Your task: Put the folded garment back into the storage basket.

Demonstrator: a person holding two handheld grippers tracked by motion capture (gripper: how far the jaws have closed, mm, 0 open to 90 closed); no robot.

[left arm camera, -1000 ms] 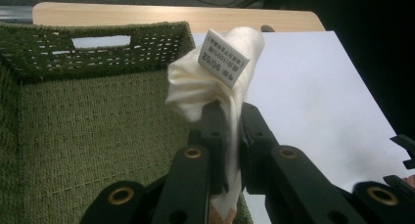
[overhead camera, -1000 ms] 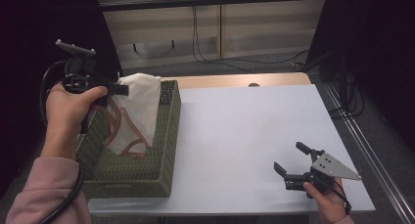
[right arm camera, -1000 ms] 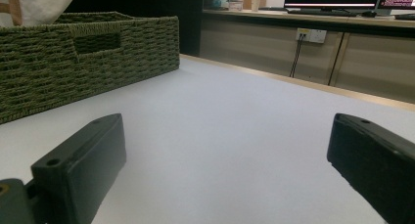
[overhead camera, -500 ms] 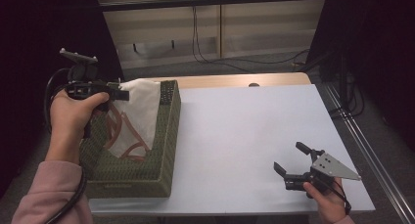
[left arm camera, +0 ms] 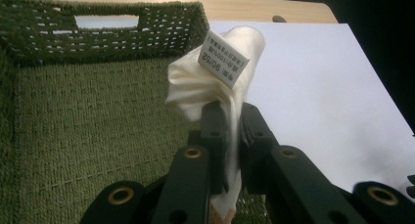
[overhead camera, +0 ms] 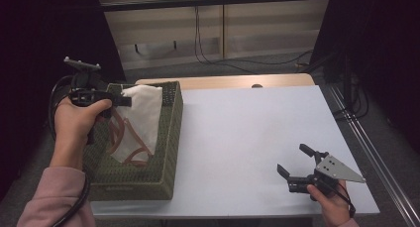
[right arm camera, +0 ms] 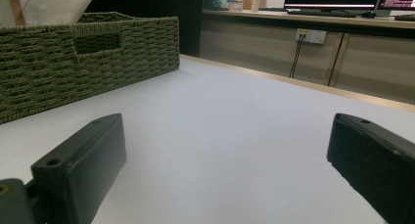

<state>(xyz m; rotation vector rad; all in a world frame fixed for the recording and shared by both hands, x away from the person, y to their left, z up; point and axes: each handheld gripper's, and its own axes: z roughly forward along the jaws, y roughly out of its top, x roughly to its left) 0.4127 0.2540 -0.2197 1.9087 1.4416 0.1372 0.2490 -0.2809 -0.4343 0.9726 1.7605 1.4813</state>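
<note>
While the left gripper (overhead camera: 124,101) pinched the white cloth (overhead camera: 138,123) by its labelled edge above the green woven basket (overhead camera: 168,138), a clean lift probably called for keeping that pinch firm and rising until the hem cleared the rim. Farther right, the right gripper (overhead camera: 293,166) rested spread and empty on the white table (overhead camera: 247,133).

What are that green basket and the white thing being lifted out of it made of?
The basket looks like woven cord or paper rope, matte green, with its plaited weave plainly visible. The white garment looks like soft cotton-like fabric: it folds limply and carries a sewn-in size label. The exact fibre is unclear.
</note>
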